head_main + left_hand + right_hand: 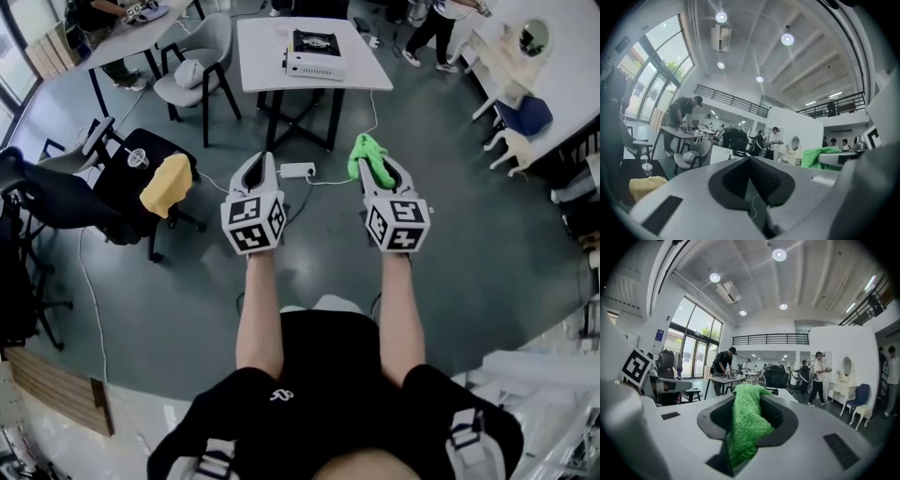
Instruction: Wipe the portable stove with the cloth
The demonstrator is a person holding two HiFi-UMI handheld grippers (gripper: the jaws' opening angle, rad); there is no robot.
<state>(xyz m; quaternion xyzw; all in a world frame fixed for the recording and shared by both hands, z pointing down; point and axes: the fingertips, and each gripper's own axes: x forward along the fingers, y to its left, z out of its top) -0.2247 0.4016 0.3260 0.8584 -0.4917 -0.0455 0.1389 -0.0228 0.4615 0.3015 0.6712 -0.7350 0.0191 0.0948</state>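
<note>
The portable stove (316,53), white with a black top, sits on a white table (267,66) across the room, well ahead of both grippers. My right gripper (375,161) is held out at waist height and is shut on a green cloth (366,155). In the right gripper view the cloth (745,423) hangs out between the jaws of the right gripper (749,401). My left gripper (256,161) is level beside it, shut with nothing in it. The left gripper view shows the left gripper (751,161) with its jaws nearly touching, and the cloth (822,157) off to the right.
A grey chair (197,75) stands left of the table. A black chair carrying a yellow cloth (167,185) is on my left, next to an office chair (47,197). A power strip (297,171) and cables lie on the floor ahead. White furniture and a blue stool (525,114) stand at right.
</note>
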